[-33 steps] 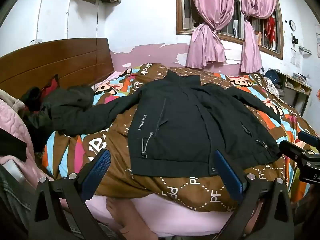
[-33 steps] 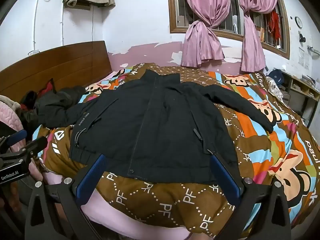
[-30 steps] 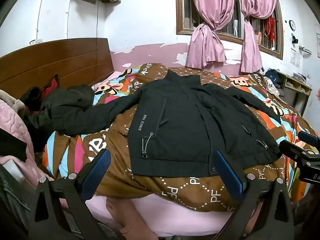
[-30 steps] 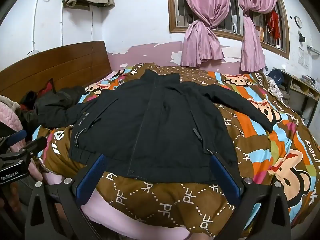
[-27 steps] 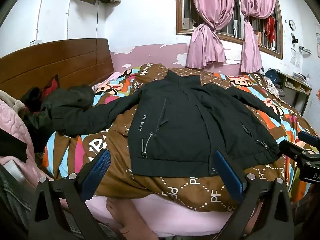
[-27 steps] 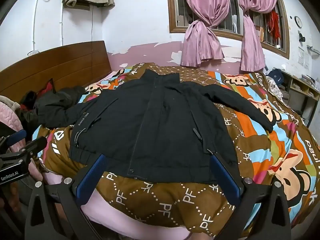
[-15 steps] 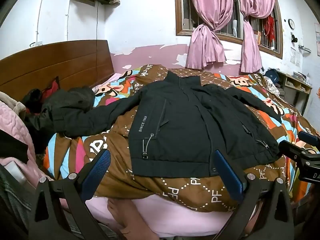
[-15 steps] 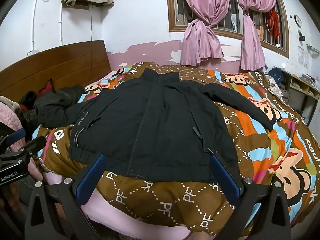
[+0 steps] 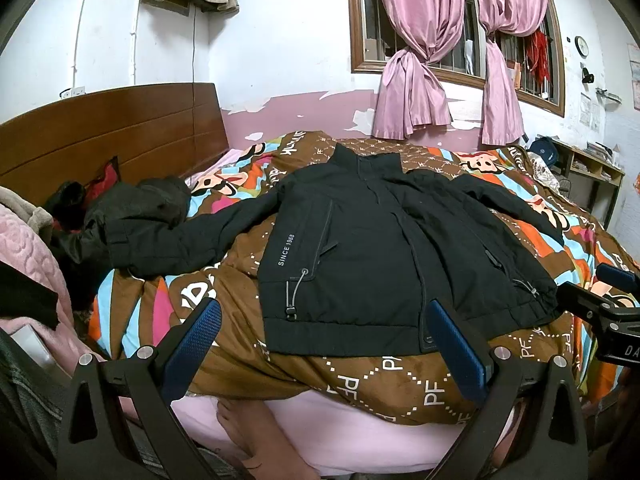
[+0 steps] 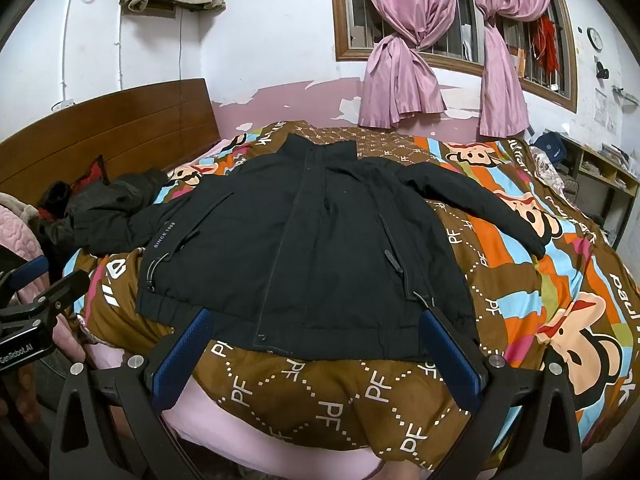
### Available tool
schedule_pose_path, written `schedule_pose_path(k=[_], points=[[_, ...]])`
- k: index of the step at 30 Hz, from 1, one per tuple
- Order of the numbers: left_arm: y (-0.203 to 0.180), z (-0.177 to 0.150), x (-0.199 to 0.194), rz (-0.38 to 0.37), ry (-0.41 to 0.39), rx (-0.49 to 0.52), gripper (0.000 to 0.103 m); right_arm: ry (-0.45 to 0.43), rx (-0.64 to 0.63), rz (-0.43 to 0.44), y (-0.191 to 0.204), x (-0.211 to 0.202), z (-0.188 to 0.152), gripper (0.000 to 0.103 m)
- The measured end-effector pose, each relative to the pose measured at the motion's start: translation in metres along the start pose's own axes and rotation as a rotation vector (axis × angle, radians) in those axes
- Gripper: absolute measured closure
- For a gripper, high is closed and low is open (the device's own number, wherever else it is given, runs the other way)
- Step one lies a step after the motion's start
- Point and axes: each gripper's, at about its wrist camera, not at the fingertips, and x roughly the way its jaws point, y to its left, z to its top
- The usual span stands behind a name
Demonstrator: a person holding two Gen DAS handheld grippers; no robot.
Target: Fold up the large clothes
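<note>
A black zip jacket point(image 9: 368, 252) lies flat, front up, on the bed with both sleeves spread out; it also shows in the right wrist view point(image 10: 304, 240). Its left sleeve point(image 9: 172, 236) reaches toward a heap of dark clothes. Its right sleeve point(image 10: 476, 204) runs out over the quilt. My left gripper point(image 9: 324, 344) is open and empty, just short of the jacket's hem. My right gripper point(image 10: 316, 344) is open and empty, also at the hem.
A brown and striped cartoon quilt point(image 10: 520, 288) covers the bed. A wooden headboard point(image 9: 100, 136) stands at the left. Dark clothes point(image 9: 120, 204) and a pink blanket point(image 9: 28, 240) are piled at the left. Pink curtains point(image 9: 416, 60) hang at the window. A shelf point(image 9: 592, 176) stands at the right.
Both grippers have edged slightly toward the bed and stay open. The jacket has not moved.
</note>
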Motion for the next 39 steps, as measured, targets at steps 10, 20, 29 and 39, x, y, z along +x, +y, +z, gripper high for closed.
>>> schedule_pose_path(k=[10, 20, 29, 39], points=[[0.0, 0.0002, 0.0004, 0.003, -0.004, 0.004, 0.003, 0.003, 0.002, 0.0, -0.0006, 0.0005, -0.0003, 0.0], [-0.001, -0.0001, -0.0003, 0.005, -0.006, 0.006, 0.003, 0.006, 0.003, 0.001, -0.001, 0.001, -0.0003, 0.0], [-0.0027, 0.0046, -0.0012, 0.006, -0.007, 0.008, 0.003, 0.009, 0.004, 0.002, -0.0008, 0.0012, -0.0007, 0.0], [-0.0034, 0.0044, -0.0013, 0.007, -0.009, 0.01, 0.003, 0.011, 0.005, 0.002, -0.0006, 0.0016, -0.0015, 0.0]])
